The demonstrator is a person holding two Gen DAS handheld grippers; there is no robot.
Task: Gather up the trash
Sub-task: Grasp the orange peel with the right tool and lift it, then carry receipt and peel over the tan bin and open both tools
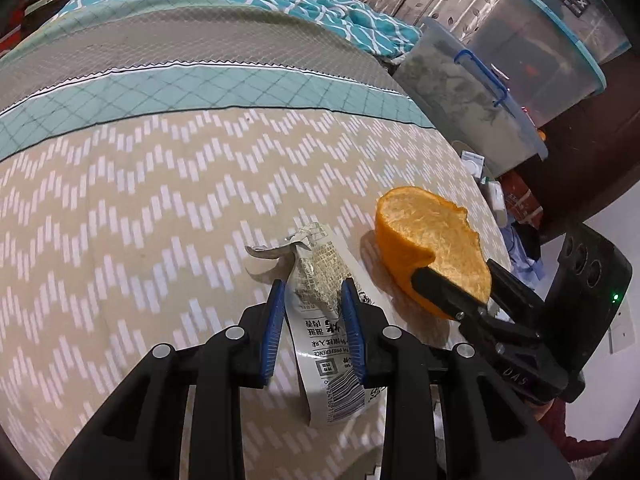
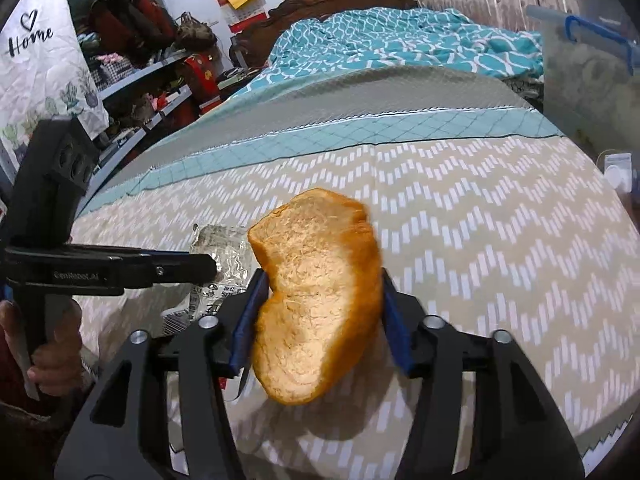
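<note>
A crumpled silver-and-white snack wrapper with a barcode sticks out between the blue pads of my left gripper, which is shut on it just above the bed. A large piece of orange peel, pith side facing the camera, is clamped between the pads of my right gripper and hangs over the bedspread, casting a shadow below. In the left wrist view the peel and right gripper sit just right of the wrapper. From the right wrist, the left gripper and wrapper lie to the left.
A beige zigzag bedspread with a teal band covers the bed. A rumpled teal quilt lies by the headboard. Clear plastic storage boxes stand off the right edge. Cluttered shelves line the left side. A hand grips the left handle.
</note>
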